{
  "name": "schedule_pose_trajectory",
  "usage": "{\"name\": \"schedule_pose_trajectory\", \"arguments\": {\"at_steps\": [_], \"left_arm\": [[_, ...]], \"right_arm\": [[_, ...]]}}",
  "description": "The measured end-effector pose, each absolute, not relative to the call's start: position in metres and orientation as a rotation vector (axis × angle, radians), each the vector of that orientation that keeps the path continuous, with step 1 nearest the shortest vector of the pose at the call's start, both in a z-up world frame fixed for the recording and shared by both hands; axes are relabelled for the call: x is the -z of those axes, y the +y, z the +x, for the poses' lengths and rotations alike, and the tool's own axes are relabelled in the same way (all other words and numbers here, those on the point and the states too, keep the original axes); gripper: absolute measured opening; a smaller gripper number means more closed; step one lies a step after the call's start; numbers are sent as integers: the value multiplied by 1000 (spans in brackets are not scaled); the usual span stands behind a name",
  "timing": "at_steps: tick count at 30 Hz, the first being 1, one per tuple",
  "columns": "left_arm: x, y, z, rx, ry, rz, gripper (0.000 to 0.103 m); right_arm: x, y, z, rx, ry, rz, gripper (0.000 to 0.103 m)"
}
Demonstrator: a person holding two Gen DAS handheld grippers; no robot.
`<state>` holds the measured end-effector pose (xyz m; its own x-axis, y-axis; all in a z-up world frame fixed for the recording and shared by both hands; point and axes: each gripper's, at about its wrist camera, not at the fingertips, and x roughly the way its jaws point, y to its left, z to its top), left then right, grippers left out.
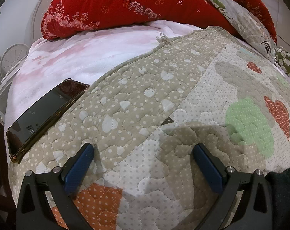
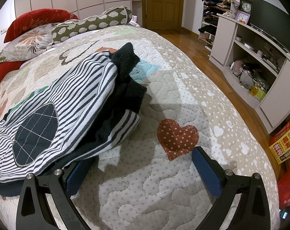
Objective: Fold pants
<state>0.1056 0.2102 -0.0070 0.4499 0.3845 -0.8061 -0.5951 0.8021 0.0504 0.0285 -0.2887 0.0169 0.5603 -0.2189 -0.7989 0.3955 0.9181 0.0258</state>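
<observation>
The pants (image 2: 54, 103) are striped white and navy with a dark oval knee patch and dark cuffs. They lie bunched on the quilted bedspread (image 2: 164, 172) at the left of the right wrist view, draped over the tip of my right gripper's left finger. My right gripper (image 2: 143, 155) is open and empty, just above the quilt beside a red heart patch. My left gripper (image 1: 144, 147) is open and empty over the quilt (image 1: 145, 99). A dark bit of cloth (image 1: 283, 187) shows at the lower right edge of the left wrist view.
A black phone (image 1: 43, 113) lies on the pink blanket (image 1: 83, 57) left of the quilt edge. Red pillows (image 1: 110, 9) and a floral pillow (image 2: 28, 42) sit at the bed head. A bolster (image 2: 91, 25), a wood floor, a shelf unit (image 2: 250, 61) and boxes (image 2: 284, 141) lie to the right.
</observation>
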Motion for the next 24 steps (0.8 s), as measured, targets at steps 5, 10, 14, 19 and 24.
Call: {"name": "schedule_pose_trajectory", "arguments": {"at_steps": [5,10,14,19,24], "left_arm": [[7,210,106,-613,923,-254,103],[7,210,106,-613,923,-254,103],[7,210,106,-613,924,-254,103],[7,208,106,-613,924,-254,103],[7,210,106,-612,924,-253,103]], "right_arm": [[-17,-289,28,365,908,212,102],[-17,-289,28,365,908,212,102],[-17,-289,28,365,908,212,102],[-17,-289,28,365,908,211,102],[-16,-289,28,366,907,212,102]]}}
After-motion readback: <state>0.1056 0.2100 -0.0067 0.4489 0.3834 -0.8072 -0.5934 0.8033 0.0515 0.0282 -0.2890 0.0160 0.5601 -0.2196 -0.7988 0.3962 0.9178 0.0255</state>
